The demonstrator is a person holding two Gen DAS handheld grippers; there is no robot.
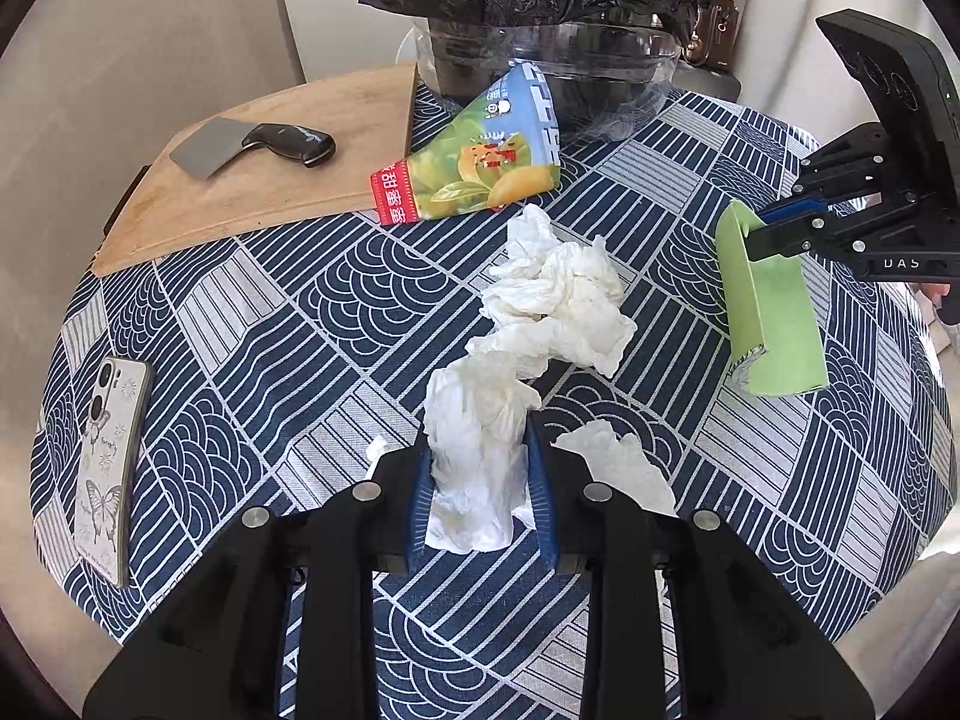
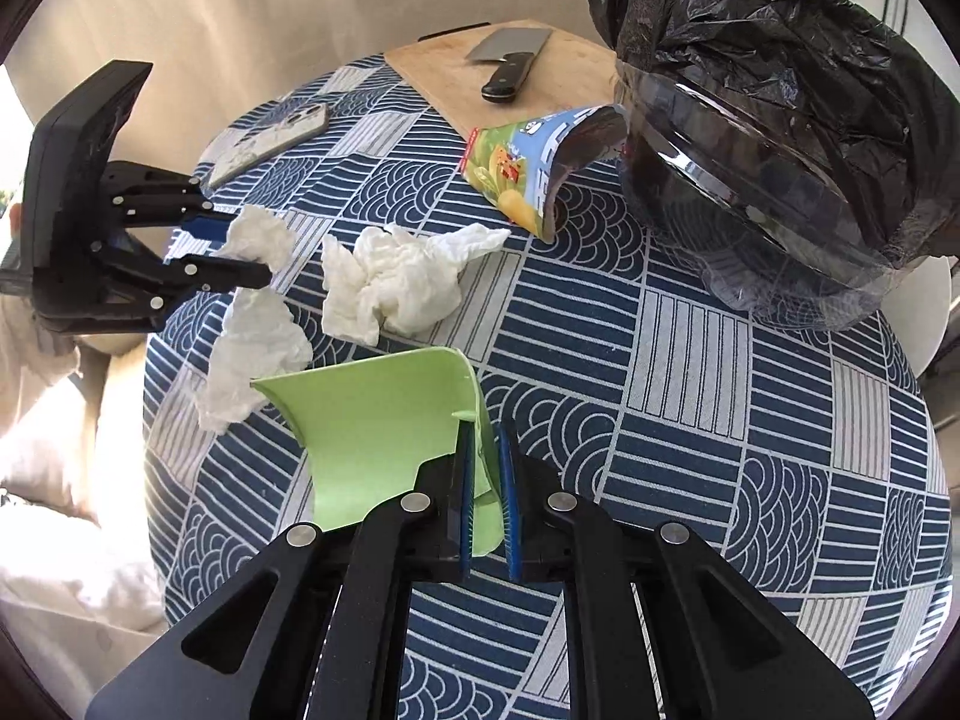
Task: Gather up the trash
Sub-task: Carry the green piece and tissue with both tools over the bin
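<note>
Left wrist: left gripper (image 1: pixel 480 480) is clamping the white tissue (image 1: pixel 474 468) over the tablecloth (image 1: pixel 270 324); bin (image 1: pixel 540 48) sitting far side. Right wrist: right gripper (image 2: pixel 487 492) is pinching the green carton (image 2: pixel 384 432); second tissue (image 2: pixel 396 282) lying beyond.

Patterned blue tablecloth (image 1: pixel 690 192) – beige wall (image 2: pixel 270 6) behind, sunlit.

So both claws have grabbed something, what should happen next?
Probably lift both and carry them to the bin. The left claw is shut on a tissue, the right claw on green card, and the black-lined bin stands open across the table.
</note>
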